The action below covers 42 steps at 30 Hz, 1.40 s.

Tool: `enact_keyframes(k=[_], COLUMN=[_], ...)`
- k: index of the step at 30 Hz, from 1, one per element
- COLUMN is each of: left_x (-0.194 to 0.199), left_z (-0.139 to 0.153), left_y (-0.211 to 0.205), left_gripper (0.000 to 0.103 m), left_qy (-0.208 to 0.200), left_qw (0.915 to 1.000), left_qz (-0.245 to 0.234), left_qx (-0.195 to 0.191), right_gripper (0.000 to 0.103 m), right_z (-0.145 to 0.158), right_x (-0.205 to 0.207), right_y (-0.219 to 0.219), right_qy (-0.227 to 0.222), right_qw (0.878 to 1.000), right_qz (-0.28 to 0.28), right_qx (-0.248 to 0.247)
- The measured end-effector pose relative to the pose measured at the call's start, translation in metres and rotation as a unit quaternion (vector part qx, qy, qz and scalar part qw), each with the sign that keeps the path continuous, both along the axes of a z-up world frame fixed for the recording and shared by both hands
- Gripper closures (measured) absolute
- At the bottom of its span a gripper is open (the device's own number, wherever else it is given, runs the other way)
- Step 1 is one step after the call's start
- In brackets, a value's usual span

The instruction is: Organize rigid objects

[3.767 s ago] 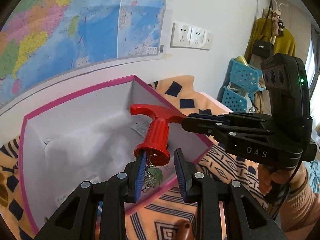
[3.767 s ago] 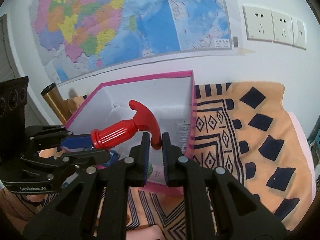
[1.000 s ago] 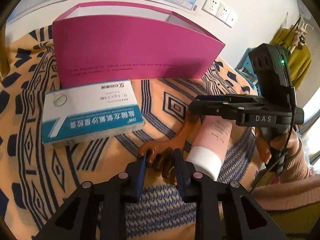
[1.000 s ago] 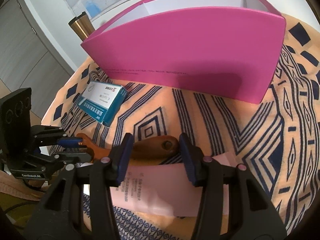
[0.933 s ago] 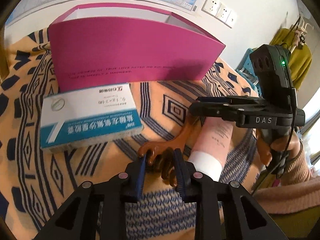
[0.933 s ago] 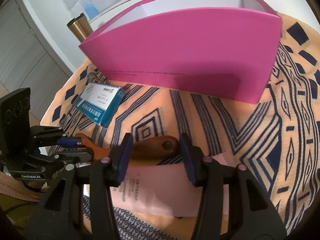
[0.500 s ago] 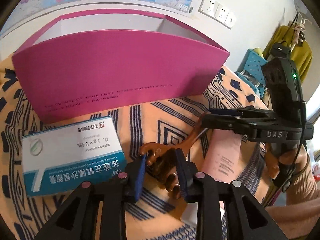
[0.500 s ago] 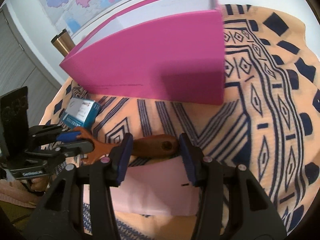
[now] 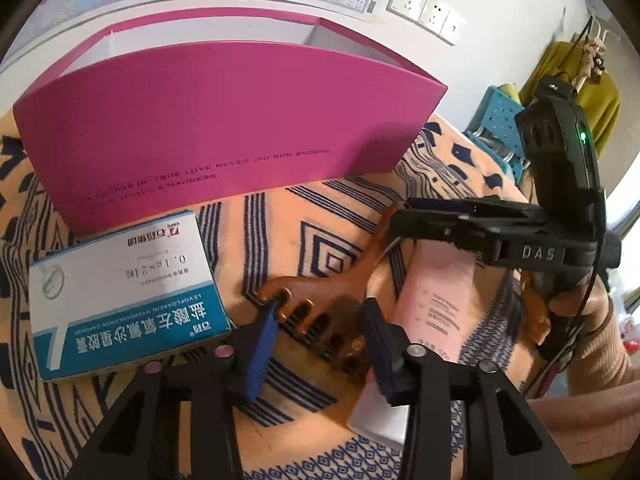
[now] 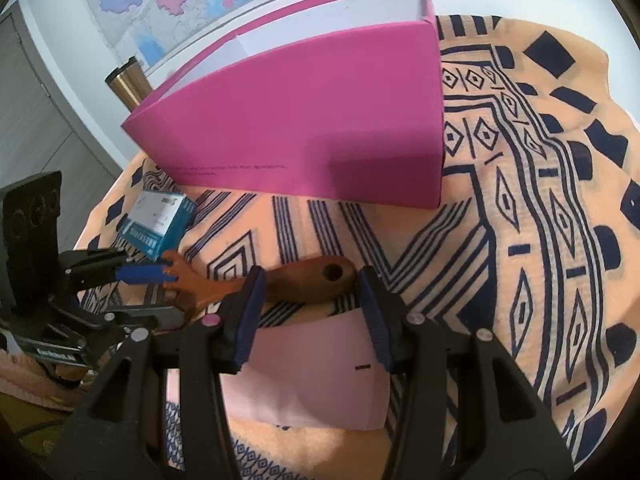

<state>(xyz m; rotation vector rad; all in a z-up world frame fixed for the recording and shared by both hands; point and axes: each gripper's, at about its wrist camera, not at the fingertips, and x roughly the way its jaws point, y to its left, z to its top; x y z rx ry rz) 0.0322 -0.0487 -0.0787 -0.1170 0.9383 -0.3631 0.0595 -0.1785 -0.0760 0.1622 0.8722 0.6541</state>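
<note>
From the left wrist view, the left hand-held gripper (image 9: 320, 336) has just been opening; its blue pads now stand apart on either side of the clawed head of the wooden back scratcher (image 9: 320, 304), which lies on the patterned cloth (image 9: 280, 240) between them, and no pad looks to be pressing on it. The risk here is a close that catches only the curled tines, so the head twists out or tips sideways. The blue-and-white medicine box (image 9: 120, 288) lies just to the left of that pad and could be nudged if the jaws drift that way. The pink tube (image 9: 436, 292) lies just to the right, partly under the scratcher's shaft, and might be dragged along. From the right wrist view, the right hand-held gripper (image 10: 310, 304) is likewise parted, straddling the handle end of the scratcher with clear gaps on both sides, the tube directly near its pads. If one hand lifts before the other has a hold, the long scratcher will likely pivot and slip. The magenta box (image 10: 320, 120) stands at the far side with a tall near wall; a low carry could knock the scratcher against that wall.
</note>
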Motion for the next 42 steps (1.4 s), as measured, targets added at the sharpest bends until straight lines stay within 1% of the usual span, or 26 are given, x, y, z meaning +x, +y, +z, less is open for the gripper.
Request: enact_keyframes(k=[1, 2, 5, 8, 12, 14, 17, 24, 27, 32, 35, 38, 42], left_x=[0.0, 0.0, 0.001, 0.003, 0.004, 0.004, 0.005, 0.002, 0.001, 0.002, 0.008, 0.017, 0.031], left_z=[0.0, 0.0, 0.0, 0.0, 0.006, 0.01, 0.017, 0.041, 0.057, 0.085, 0.103, 0.114, 0.126], left_y=[0.001, 0.002, 0.007, 0.008, 0.004, 0.005, 0.006, 0.003, 0.003, 0.005, 0.002, -0.001, -0.002], left_gripper=[0.063, 0.066, 0.072, 0.074, 0.076, 0.077, 0.078, 0.078, 0.078, 0.078, 0.077, 0.077, 0.077], left_qy=[0.0, 0.001, 0.005, 0.006, -0.004, -0.009, -0.018, -0.047, -0.067, -0.1, -0.126, -0.138, -0.154], left_qw=[1.0, 1.0, 0.9997, 0.9993, 0.9995, 0.9995, 0.9994, 0.9986, 0.9975, 0.9948, 0.992, 0.9904, 0.9881], left_qz=[0.001, 0.004, 0.015, 0.024, 0.027, 0.027, 0.027, 0.019, 0.014, 0.006, 0.002, -0.002, -0.001], left_qx=[-0.001, -0.003, -0.017, -0.026, -0.013, -0.015, -0.015, -0.015, -0.015, -0.017, -0.008, -0.003, 0.006], right_gripper=[0.052, 0.052, 0.052, 0.052, 0.053, 0.055, 0.057, 0.057, 0.057, 0.057, 0.057, 0.057, 0.057], right_z=[0.0, 0.0, 0.001, 0.001, 0.001, 0.004, 0.012, 0.035, 0.047, 0.075, 0.091, 0.104, 0.112], right_x=[0.002, 0.003, 0.0, -0.001, -0.005, -0.007, -0.01, -0.018, -0.021, -0.021, -0.018, -0.011, 0.003], right_y=[0.0, 0.002, 0.008, 0.008, 0.004, -0.001, -0.006, -0.012, -0.013, -0.019, -0.022, -0.026, -0.031], right_qy=[0.002, 0.002, -0.008, -0.007, -0.009, -0.01, -0.019, -0.049, -0.062, -0.096, -0.115, -0.131, -0.135], right_qw=[1.0, 1.0, 1.0, 1.0, 1.0, 1.0, 0.999, 0.997, 0.996, 0.993, 0.99, 0.988, 0.986], right_qz=[-0.001, 0.002, 0.008, -0.002, -0.019, -0.027, -0.037, -0.051, -0.057, -0.063, -0.066, -0.072, -0.08], right_qx=[0.001, 0.0, -0.016, -0.012, -0.007, 0.004, 0.015, 0.024, 0.03, 0.04, 0.045, 0.047, 0.059])
